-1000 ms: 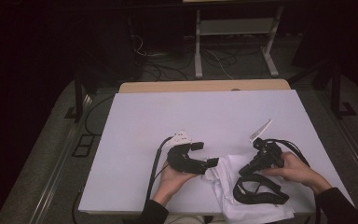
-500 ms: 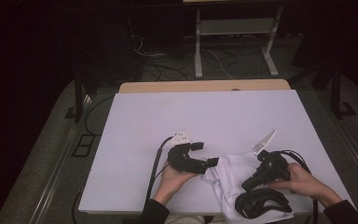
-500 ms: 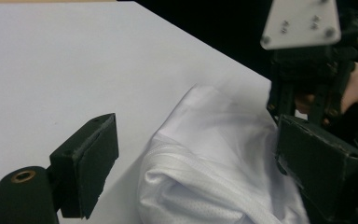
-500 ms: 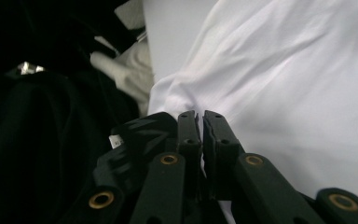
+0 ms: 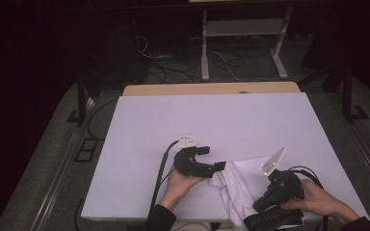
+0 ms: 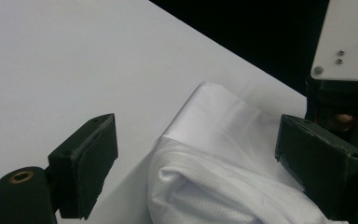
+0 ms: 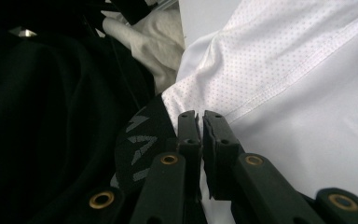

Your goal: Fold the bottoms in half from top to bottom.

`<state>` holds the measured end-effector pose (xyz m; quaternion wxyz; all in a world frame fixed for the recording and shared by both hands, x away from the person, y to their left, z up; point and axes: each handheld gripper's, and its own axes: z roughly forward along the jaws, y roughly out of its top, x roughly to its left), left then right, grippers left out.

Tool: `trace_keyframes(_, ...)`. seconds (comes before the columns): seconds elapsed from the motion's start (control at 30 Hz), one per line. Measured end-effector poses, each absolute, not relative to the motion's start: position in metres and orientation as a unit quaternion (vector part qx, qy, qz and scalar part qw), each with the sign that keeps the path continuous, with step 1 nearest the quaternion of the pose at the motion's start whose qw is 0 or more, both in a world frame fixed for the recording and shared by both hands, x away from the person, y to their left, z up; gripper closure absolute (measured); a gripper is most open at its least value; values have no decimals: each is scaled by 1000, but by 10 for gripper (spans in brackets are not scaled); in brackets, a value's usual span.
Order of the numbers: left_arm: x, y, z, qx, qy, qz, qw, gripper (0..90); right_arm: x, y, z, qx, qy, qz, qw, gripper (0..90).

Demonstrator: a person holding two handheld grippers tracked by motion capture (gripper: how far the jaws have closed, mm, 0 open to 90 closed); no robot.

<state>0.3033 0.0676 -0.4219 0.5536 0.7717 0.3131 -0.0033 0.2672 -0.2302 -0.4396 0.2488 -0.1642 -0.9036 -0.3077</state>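
Lying bunched at the near edge of the tabletop [image 5: 250, 120], toward its right corner, the white garment [image 5: 233, 185] spills partly past that edge, so its full shape is hard to make out. The left gripper [image 5: 207, 159] rests just beside its left side, jaws spread wide with cloth between them, not pressed. The right gripper [image 7: 200, 122] is pinched tight on the garment by its black waistband [image 7: 137, 144]
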Motion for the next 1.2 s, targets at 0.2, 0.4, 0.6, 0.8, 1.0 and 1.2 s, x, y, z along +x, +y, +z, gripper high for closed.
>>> trace_keyframes(0.2,306,65,-426,775,319,-6,546,112,263,-226,-444,-148,-917,-286,234,840)
trace_keyframes(0.4,308,64,-429,778,324,-8,538,109,260,-223,-446,-140,-926,-271,220,840)
trace_keyframes(0.6,308,64,-429,779,325,-8,536,109,258,-221,-447,-139,-932,-263,209,840)
trace_keyframes(0.8,309,65,-429,779,328,-10,535,109,258,-223,-442,-136,-929,-277,206,805)
trace_keyframes(1.0,310,65,-430,779,328,-11,534,109,259,-227,-430,-138,-926,-298,185,753)
trace_keyframes(1.2,310,64,-430,780,329,-13,533,109,262,-231,-422,-148,-923,-317,162,675)
